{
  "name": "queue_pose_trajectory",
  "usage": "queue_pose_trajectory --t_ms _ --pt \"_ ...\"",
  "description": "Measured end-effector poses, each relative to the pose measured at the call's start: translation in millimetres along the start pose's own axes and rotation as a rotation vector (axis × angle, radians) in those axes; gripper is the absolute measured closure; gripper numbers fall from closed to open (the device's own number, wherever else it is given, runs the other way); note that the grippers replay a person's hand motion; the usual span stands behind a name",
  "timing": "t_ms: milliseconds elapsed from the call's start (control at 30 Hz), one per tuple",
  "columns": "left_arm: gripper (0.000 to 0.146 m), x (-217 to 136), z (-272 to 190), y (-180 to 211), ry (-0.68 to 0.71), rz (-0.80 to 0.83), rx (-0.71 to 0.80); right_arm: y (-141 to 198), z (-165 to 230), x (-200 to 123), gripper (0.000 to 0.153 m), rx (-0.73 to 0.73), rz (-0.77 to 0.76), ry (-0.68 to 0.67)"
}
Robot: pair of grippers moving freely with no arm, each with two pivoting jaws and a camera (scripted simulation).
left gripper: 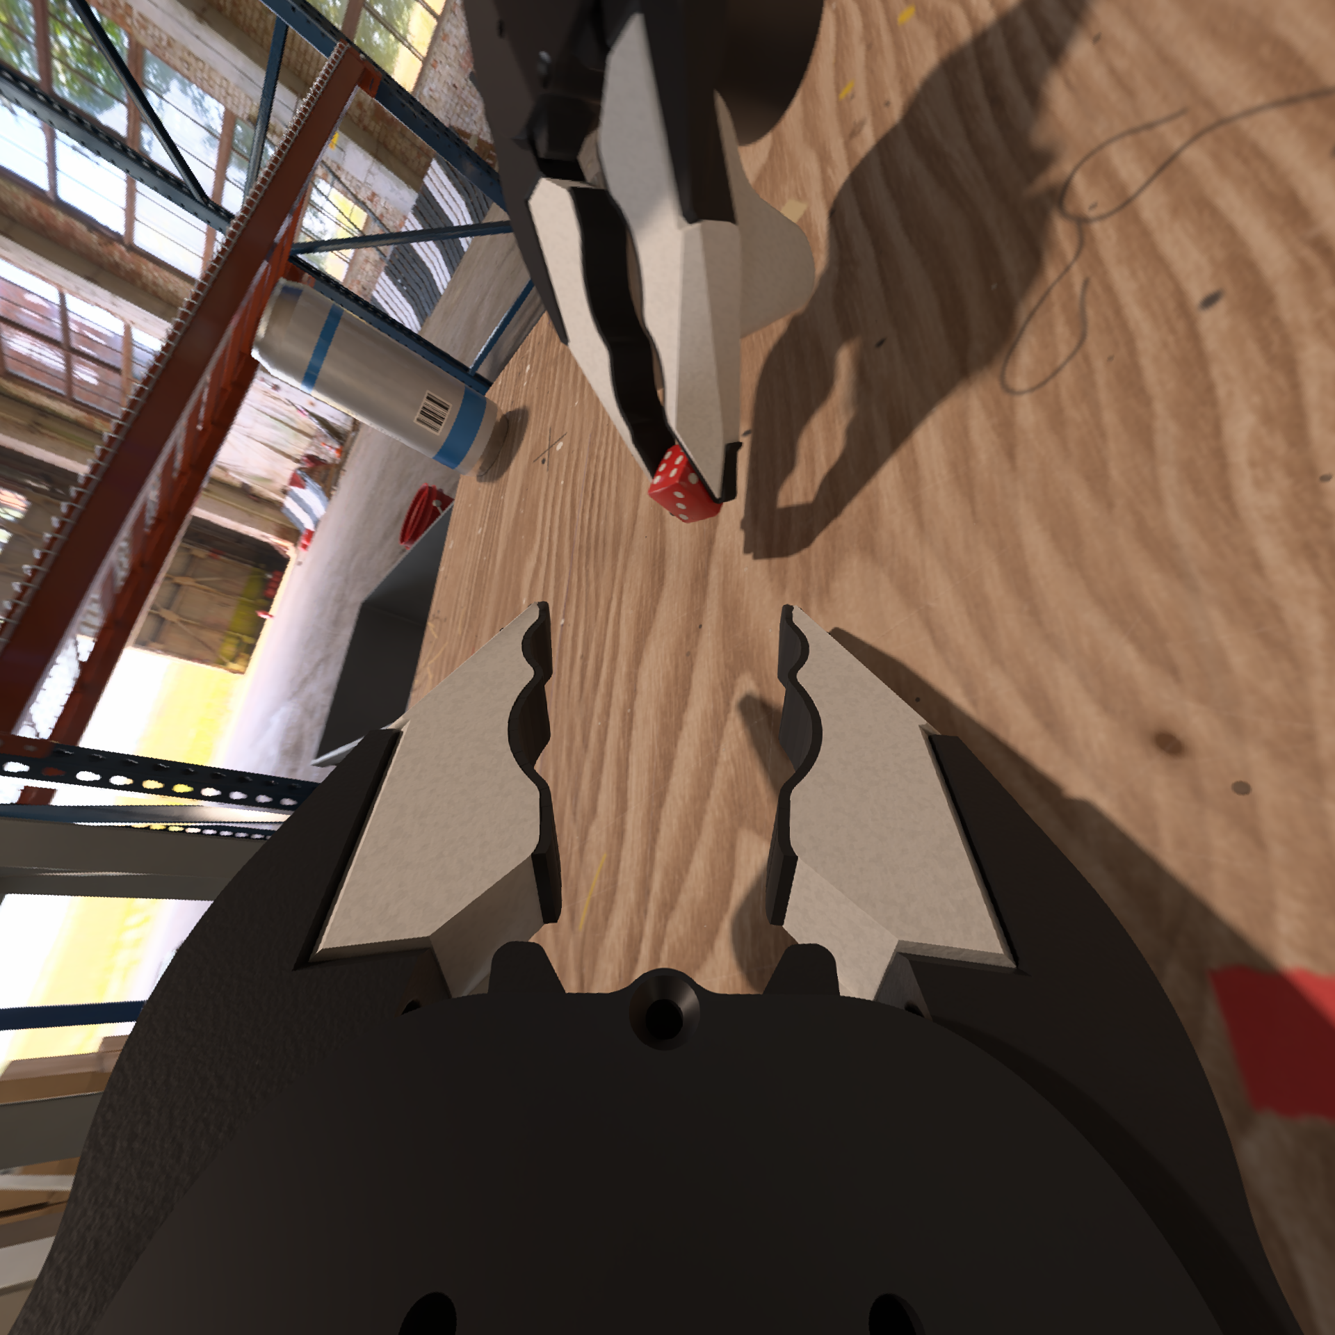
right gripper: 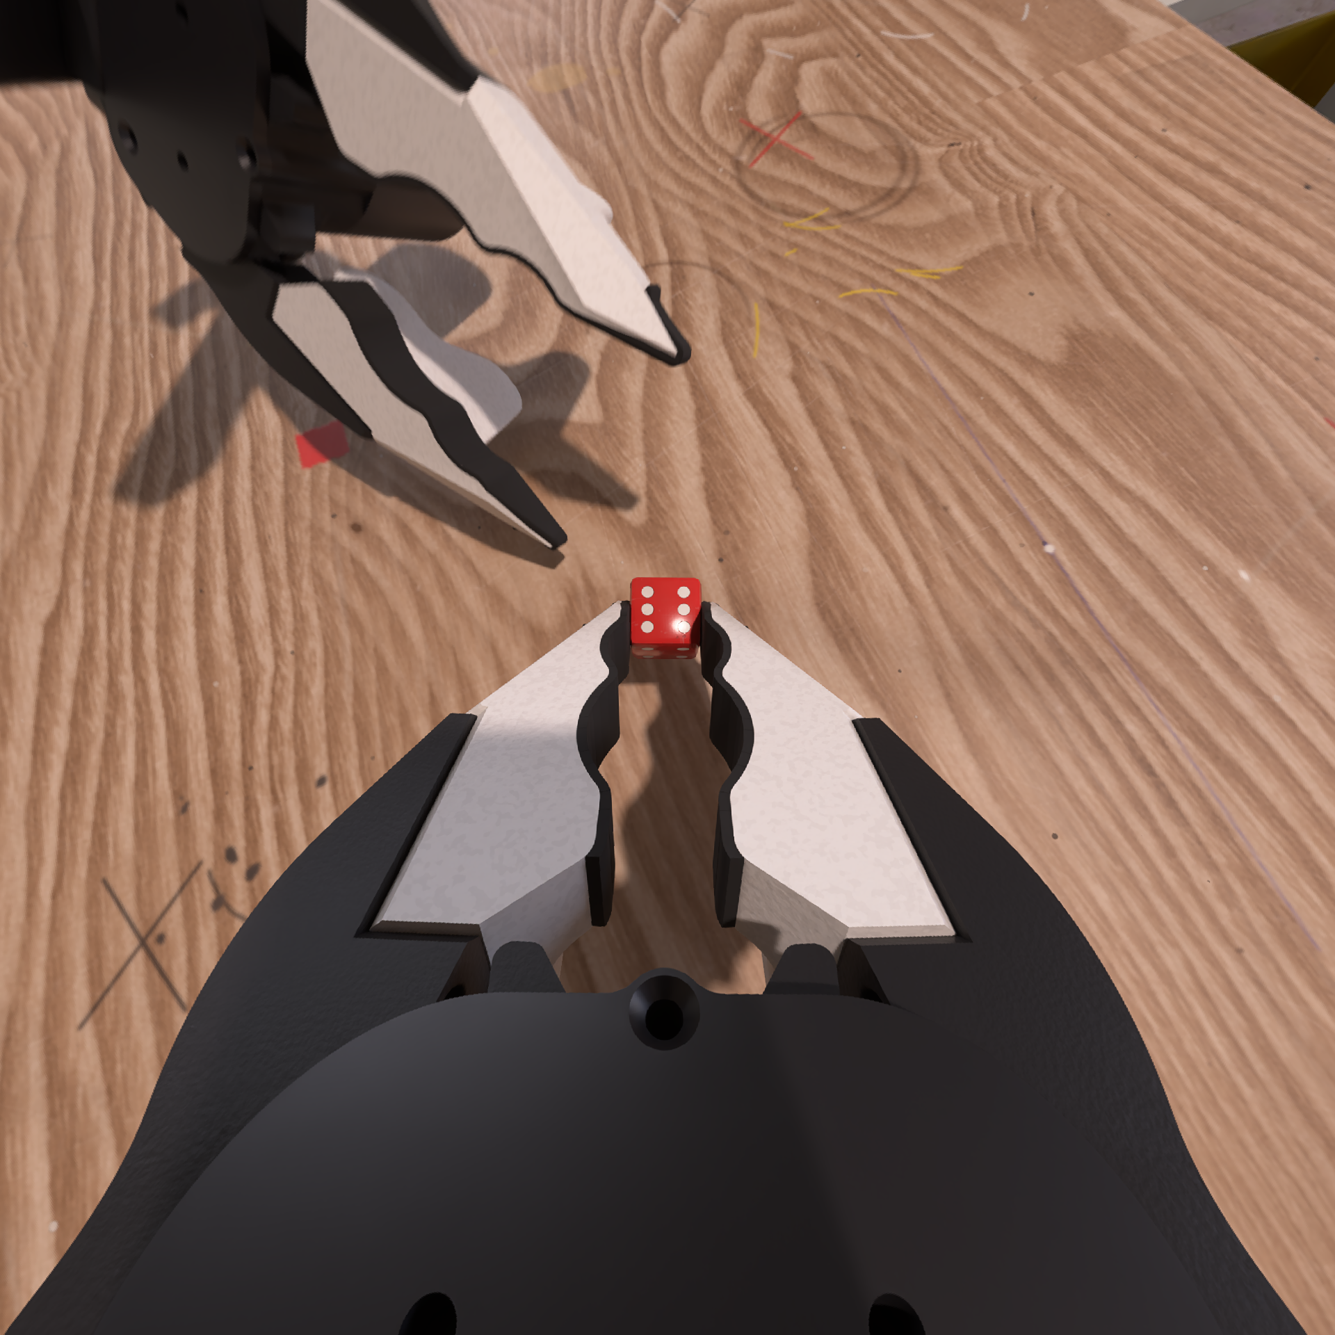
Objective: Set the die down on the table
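The right gripper pinched the red die at its very fingertips, low over the worktop. The left gripper hung nearby, fingers wide and empty. Released while tilted, I reckoned, the die might tumble or roll.

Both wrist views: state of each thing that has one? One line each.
die: pinched at the fingertips of the right hand-held gripper, six face toward the right wrist camera; whether it touches the table is unclear
left hand-held gripper: open, empty, apart from the die
can: upright near the table edge
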State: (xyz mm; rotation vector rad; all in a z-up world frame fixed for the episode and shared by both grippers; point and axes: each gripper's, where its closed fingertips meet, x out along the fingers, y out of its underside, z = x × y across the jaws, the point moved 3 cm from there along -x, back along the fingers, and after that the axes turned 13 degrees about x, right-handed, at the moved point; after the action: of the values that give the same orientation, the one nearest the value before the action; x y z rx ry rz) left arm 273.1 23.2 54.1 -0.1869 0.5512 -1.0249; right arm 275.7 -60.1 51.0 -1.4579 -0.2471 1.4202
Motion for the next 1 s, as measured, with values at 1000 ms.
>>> queue_pose_trajectory --t_ms 1000 --pt "0.088 1 -7 3 0.103 -0.047 -0.149 11 -1 14 0.134 -0.135 0.125 0.034"
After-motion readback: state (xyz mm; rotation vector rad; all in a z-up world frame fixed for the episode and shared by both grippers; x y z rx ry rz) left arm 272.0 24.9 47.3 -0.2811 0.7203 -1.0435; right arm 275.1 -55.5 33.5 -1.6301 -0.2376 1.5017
